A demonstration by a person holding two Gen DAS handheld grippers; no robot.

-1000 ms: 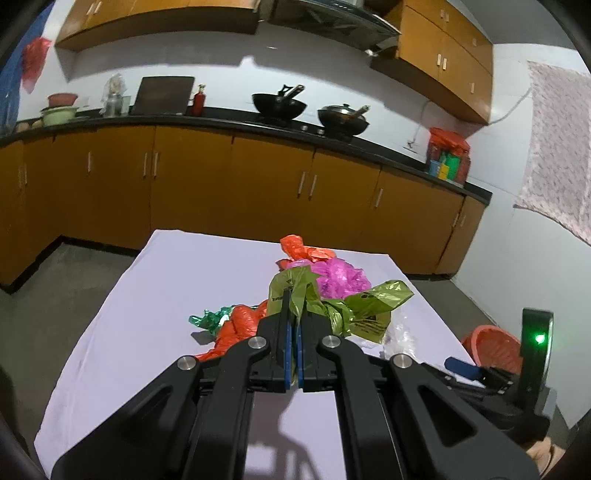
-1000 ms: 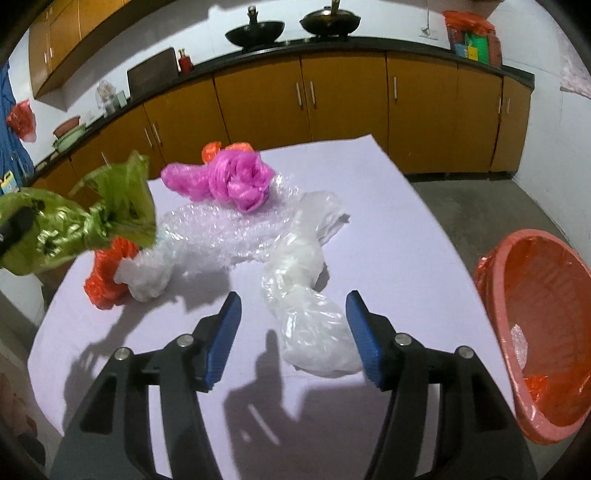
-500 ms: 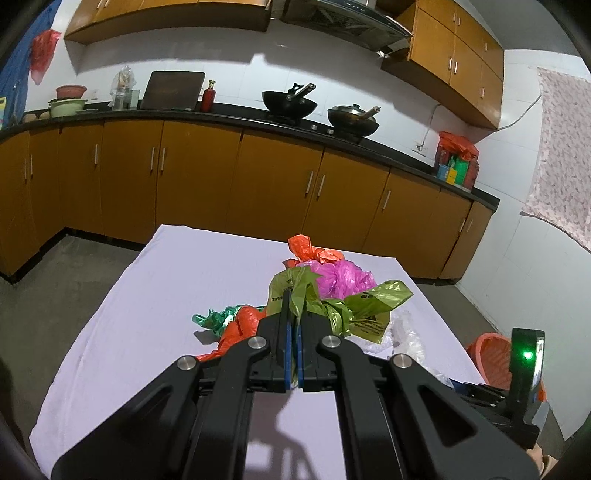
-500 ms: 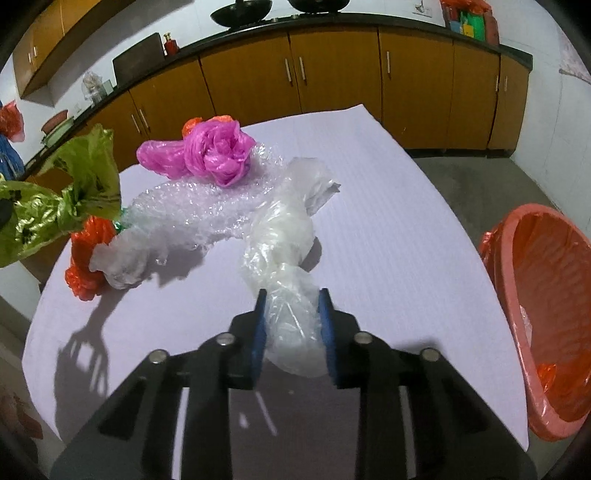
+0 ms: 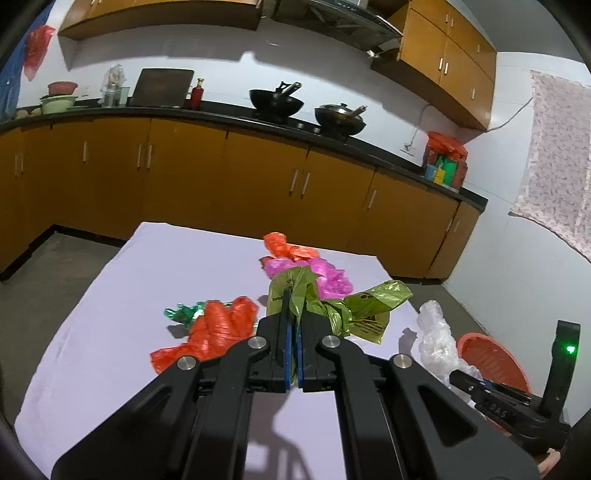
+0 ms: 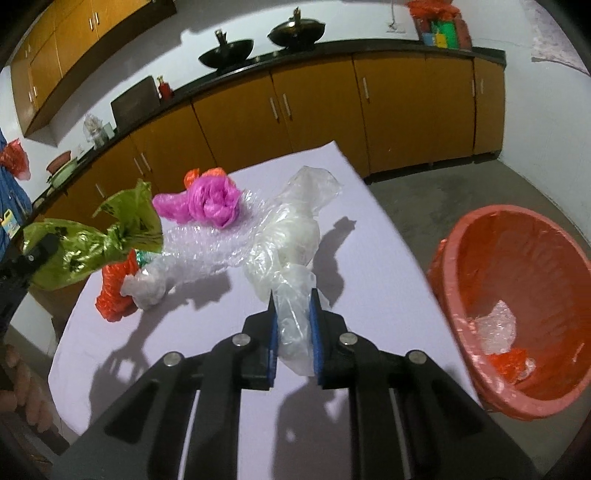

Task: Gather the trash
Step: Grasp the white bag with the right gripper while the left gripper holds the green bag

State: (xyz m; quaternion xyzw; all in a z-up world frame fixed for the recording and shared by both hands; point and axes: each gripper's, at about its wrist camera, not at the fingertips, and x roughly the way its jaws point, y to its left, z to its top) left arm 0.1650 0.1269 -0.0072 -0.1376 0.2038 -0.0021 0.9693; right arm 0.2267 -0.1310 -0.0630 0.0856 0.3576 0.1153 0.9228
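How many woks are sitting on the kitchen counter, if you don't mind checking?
2. One black wok sits on the counter behind the table; a second wok sits just right of it. Others may be hidden.

Home kitchen: wooden cabinets (image 5: 184, 166), woks (image 5: 275, 103) on dark worktop (image 5: 221, 120), range hood (image 5: 332, 18), ahead of jaws.
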